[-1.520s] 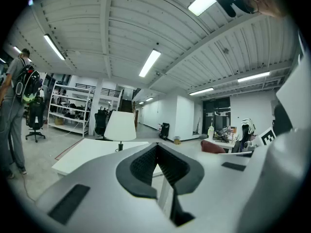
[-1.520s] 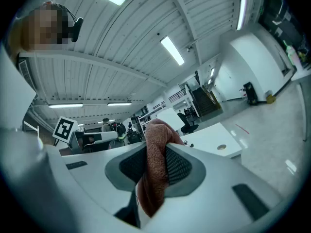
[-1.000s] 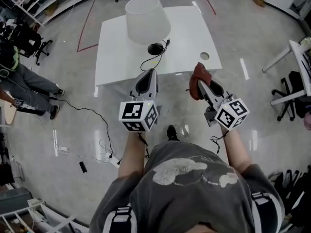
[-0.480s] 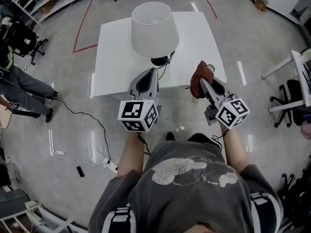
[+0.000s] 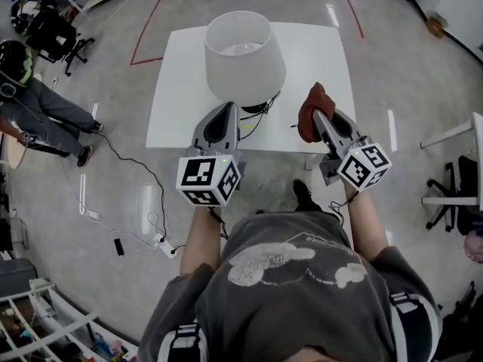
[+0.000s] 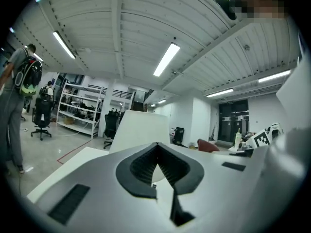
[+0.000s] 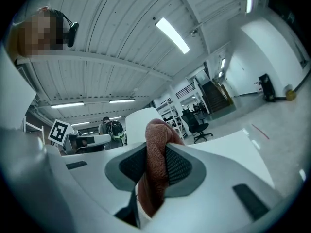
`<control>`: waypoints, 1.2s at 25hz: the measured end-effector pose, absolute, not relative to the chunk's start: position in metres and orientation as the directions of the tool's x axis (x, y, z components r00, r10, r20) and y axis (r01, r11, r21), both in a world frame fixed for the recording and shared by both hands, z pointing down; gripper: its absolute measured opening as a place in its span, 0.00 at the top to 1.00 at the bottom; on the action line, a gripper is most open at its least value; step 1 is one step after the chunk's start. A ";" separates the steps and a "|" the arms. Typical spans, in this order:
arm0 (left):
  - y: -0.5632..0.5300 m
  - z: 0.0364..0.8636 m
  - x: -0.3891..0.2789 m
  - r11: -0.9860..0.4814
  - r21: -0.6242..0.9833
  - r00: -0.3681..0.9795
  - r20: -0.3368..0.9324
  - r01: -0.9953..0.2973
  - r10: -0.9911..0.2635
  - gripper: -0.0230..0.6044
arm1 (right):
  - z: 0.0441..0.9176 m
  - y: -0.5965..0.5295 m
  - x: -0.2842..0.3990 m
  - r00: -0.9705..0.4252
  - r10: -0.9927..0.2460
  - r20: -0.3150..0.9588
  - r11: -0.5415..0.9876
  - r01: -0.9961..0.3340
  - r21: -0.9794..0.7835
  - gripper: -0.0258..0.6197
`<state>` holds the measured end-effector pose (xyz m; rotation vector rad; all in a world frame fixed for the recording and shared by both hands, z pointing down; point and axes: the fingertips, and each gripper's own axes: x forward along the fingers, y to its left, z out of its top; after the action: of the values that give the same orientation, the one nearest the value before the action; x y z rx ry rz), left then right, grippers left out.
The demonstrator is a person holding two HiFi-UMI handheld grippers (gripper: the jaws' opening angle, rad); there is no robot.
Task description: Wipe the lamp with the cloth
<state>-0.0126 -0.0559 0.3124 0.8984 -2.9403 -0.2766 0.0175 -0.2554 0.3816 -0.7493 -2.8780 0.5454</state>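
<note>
Clamping bunched rust-red cloth (image 7: 156, 164) in right gripper (image 5: 318, 118), left gripper (image 5: 226, 110) closed and empty, white-shaded lamp (image 5: 243, 59) just ahead, nearer than before.

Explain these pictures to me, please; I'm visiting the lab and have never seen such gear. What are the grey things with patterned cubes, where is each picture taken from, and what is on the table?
There is no robot: a person holds a claw in each hand, and the patterned cubes are part of them. The wide picture comes from a camera on the person's head, looking down. The other two come from cameras riding on each claw. On the white table stands a lamp with a white shade. The left claw is shut and empty; the right claw grips a reddish-brown cloth.
</note>
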 end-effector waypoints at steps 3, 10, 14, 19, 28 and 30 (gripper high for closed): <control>-0.060 0.309 -0.030 0.859 0.173 -0.872 -0.004 -0.483 -0.489 0.95 | 0.378 -0.261 -0.022 -0.822 0.570 0.009 0.768 0.529 -0.361 0.83; -0.063 0.303 -0.060 0.925 0.182 -0.941 -0.001 -0.334 -0.339 0.95 | 0.355 -0.270 -0.099 -0.725 0.689 -0.027 0.680 0.658 -0.322 0.83; -0.059 0.297 -0.066 0.950 0.193 -0.968 -0.002 -0.245 -0.250 0.95 | 0.338 -0.269 -0.134 -0.662 0.749 -0.039 0.624 0.724 -0.294 0.83; -0.057 0.283 -0.075 0.976 0.158 -0.989 -0.013 -0.148 -0.148 0.95 | 0.310 -0.251 -0.179 -0.561 0.826 -0.056 0.537 0.814 -0.222 0.83; -0.043 0.273 -0.090 0.985 0.144 -0.995 -0.012 -0.098 -0.097 0.95 | 0.270 -0.193 -0.228 -0.407 0.913 -0.023 0.405 0.913 -0.044 0.83; -0.038 0.271 -0.094 0.985 0.140 -0.995 -0.011 -0.100 -0.100 0.95 | 0.266 -0.180 -0.238 -0.375 0.927 -0.012 0.375 0.927 -0.022 0.83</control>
<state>-0.0941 -0.0382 0.2706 0.1575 -3.1335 -0.2215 -0.2384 -0.1803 0.2657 -1.7549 -2.6032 0.0387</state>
